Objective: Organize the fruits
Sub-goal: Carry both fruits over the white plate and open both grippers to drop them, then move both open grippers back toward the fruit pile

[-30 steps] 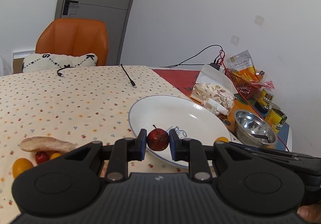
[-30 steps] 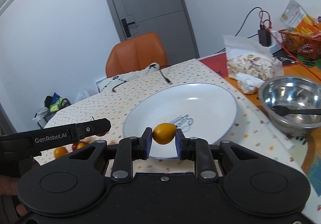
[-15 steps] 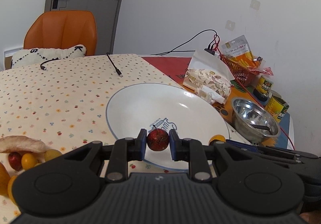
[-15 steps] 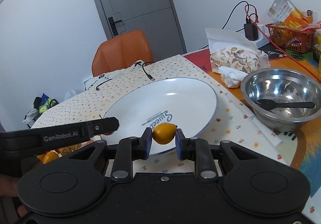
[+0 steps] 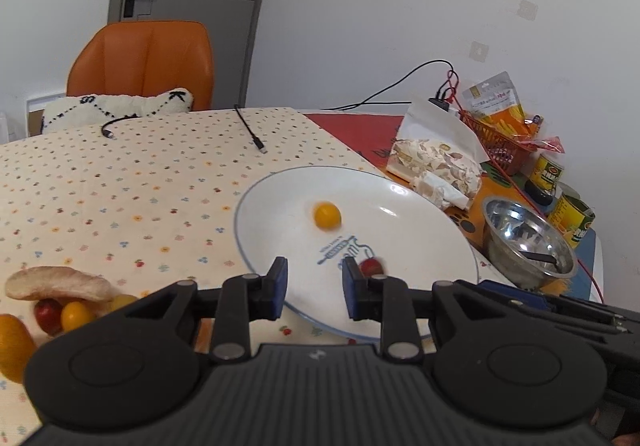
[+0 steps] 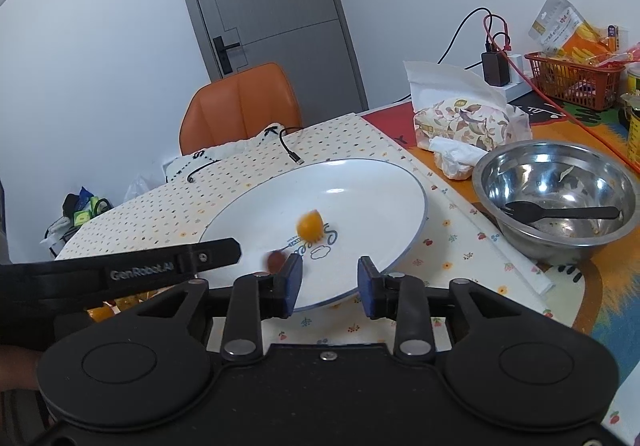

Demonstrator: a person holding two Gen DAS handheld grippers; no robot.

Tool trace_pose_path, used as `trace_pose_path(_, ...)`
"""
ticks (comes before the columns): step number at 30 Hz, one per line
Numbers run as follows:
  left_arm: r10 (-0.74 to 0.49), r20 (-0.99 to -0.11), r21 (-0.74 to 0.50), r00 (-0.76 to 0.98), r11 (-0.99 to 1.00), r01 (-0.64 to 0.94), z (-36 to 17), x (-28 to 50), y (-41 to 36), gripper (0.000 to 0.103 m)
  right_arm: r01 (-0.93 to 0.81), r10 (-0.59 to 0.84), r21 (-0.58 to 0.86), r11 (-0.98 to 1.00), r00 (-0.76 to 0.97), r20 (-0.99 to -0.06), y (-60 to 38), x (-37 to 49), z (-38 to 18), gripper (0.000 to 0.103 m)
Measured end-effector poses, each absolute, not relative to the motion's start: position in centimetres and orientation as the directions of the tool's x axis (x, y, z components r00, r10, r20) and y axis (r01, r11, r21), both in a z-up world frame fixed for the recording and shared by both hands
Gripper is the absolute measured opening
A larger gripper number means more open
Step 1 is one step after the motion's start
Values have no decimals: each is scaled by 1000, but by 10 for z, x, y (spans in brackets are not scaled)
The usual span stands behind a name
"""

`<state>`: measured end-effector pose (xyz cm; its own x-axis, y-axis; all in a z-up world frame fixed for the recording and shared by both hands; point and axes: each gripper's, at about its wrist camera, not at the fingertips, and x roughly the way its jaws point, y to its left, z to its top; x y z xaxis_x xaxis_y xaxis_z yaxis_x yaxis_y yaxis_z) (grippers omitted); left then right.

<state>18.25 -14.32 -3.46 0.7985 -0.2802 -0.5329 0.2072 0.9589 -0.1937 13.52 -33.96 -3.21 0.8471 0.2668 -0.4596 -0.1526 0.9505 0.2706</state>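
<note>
A white plate (image 5: 420,218) (image 6: 392,186) lies on the dotted tablecloth. A small yellow fruit (image 5: 327,215) (image 6: 309,224) and a small red fruit (image 5: 370,266) (image 6: 276,259) are on the plate, both blurred. My left gripper (image 5: 314,286) is open and empty over the plate's near rim. My right gripper (image 6: 330,280) is open and empty over the same rim. Several more yellow and red fruits (image 5: 72,312) lie under a pale peel (image 5: 60,282) at the left on the cloth.
A steel bowl (image 6: 560,190) (image 5: 528,242) with a black spoon stands right of the plate. A tissue pack (image 6: 460,122), a red basket (image 6: 572,78), cans (image 5: 572,218) and cables (image 5: 250,128) lie beyond. An orange chair (image 5: 144,62) stands at the table's far side.
Both grippers have opened and let go of their fruits. The red and the yellow fruit now lie on the plate, still moving.
</note>
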Motion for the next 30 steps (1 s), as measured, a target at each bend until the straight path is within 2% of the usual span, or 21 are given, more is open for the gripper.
trace_pose_path(2, -270, -534, -200, 801, 961, 191, -32, 181, -137, 35, -157, 271, 274, 949, 851, -450, -338, 133, -31, 41)
trace_pose_path(4, -257, -534, -201, 806, 964, 174, -29, 179, -130, 47, -165, 279, 281, 946, 855, -438, -337, 132, -29, 52)
trace_pose_path(8, -231, -520, -215, 822, 967, 135, -23, 174, -117, 67, -177, 296, 301, 937, 862, -412, -336, 128, -25, 67)
trace_pose_path(10, -212, -514, -214, 831, 970, 115, -20, 172, -112, 79, -176, 295, 307, 935, 866, -403, -336, 127, -23, 80)
trace_pose_path(11, -205, -511, -212, 835, 971, 109, -19, 170, -109, 80, -173, 293, 310, 935, 869, -399, -336, 127, -22, 84)
trace_pose_path(13, -188, -506, -209, 842, 973, 92, -16, 167, -104, 85, -162, 283, 311, 936, 874, -396, -334, 126, -20, 99)
trace_pose_path(14, -183, -505, -210, 844, 974, 85, -15, 166, -102, 87, -162, 281, 310, 937, 877, -391, -333, 125, -18, 101)
trace_pose_path(16, -177, -501, -215, 847, 974, 76, -12, 162, -96, 92, -174, 289, 308, 935, 878, -382, -331, 123, -16, 103)
trace_pose_path(18, -170, -500, -214, 849, 974, 69, -10, 159, -92, 94, -185, 297, 303, 935, 875, -382, -328, 124, -14, 103)
trace_pose_path(30, -162, -501, -238, 850, 970, 45, -8, 139, -63, 94, -228, 334, 300, 926, 866, -372, -310, 124, -10, 103)
